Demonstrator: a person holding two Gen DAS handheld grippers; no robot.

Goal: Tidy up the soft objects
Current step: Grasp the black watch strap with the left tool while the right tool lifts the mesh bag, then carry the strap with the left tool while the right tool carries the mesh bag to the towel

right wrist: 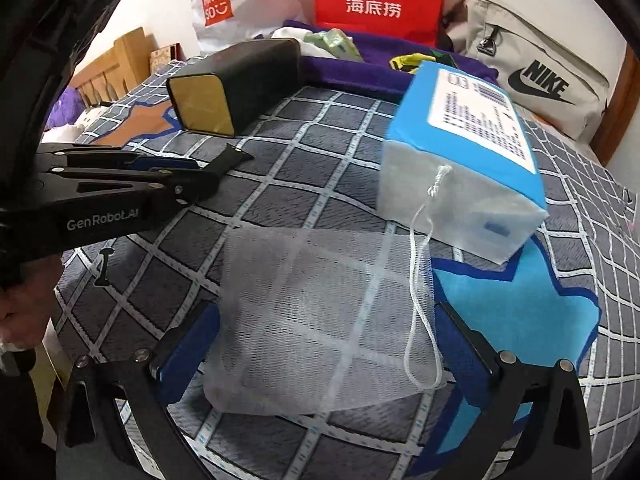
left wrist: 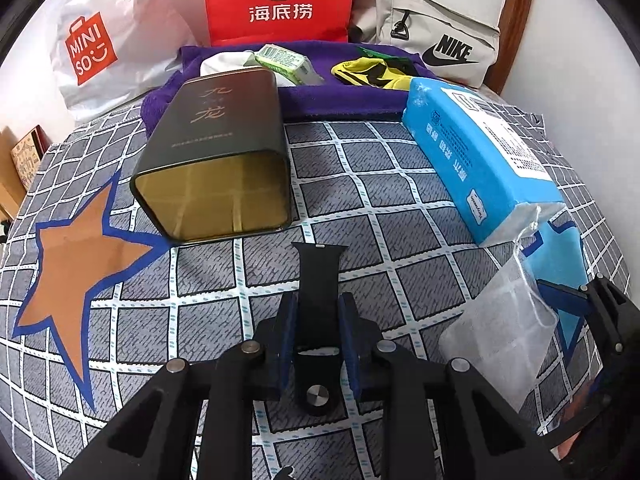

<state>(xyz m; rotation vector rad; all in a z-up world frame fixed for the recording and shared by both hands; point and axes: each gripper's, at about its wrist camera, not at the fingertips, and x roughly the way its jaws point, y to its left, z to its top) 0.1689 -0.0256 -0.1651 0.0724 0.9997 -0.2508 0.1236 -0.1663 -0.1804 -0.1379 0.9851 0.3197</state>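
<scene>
A: Left tongs [left wrist: 318, 312] are clamped on the strap [left wrist: 319, 276], their pads against its two sides. The strap's long axis runs straight ahead, free end toward the tin [left wrist: 212, 168], stud end back between the fingers.

B: Room around it?

A: A band of bare bedspread [left wrist: 360, 216] lies between the strap tip and the tin's open mouth. The tin lies on its side, mouth facing the tongs.

B: And the right tongs [right wrist: 328, 320]?

A: Spread wide, one pad on each side of the mesh bag [right wrist: 320, 320], which lies flat on the bed. I cannot tell whether either pad touches it. Its cord [right wrist: 420, 280] loops toward the tissue pack [right wrist: 468, 140].

B: Obstacles?

A: The tissue pack sits just beyond the bag, its near end touching the bag's far edge. Behind are a purple towel [left wrist: 340, 96] and a red bag [left wrist: 278, 0].
</scene>
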